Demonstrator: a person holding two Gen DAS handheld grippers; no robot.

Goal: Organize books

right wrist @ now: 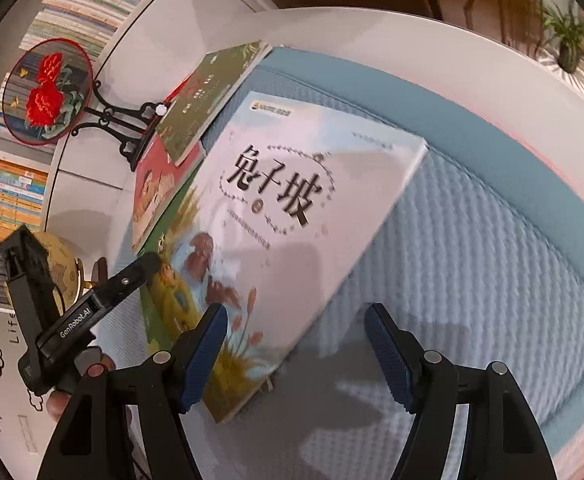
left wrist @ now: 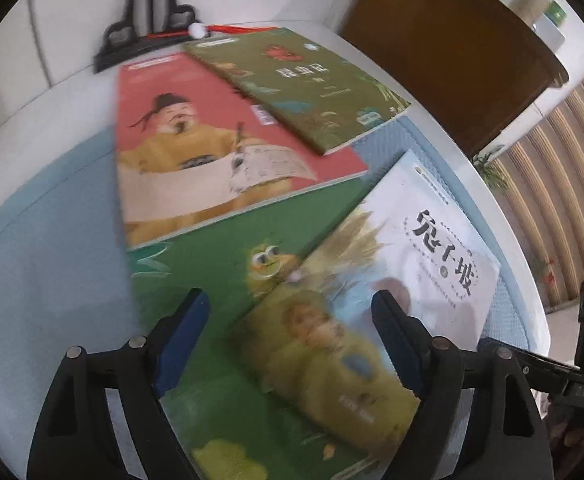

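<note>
- The white book [right wrist: 292,216] with bold black characters lies face up on the blue mat [right wrist: 491,248], its left part overlapping the large green book [left wrist: 220,248].
- The green book lies flat on the mat; the red book [left wrist: 212,152], with a robed figure on its cover, lies on its far part.
- A smaller dark-green book [left wrist: 303,84] rests across the red book's far corner.
- The left gripper [left wrist: 292,340] hovers over the near end of the white and green books, fingers spread wide and holding nothing.
- The right gripper [right wrist: 295,354] hangs above the white book's near corner, fingers also wide apart and empty.
- Beyond the books, a round fan with red flowers [right wrist: 48,92] stands on a black stand [right wrist: 120,120] on the white table [right wrist: 371,32].
- Shelves of books [right wrist: 92,4] fill the background.
</note>
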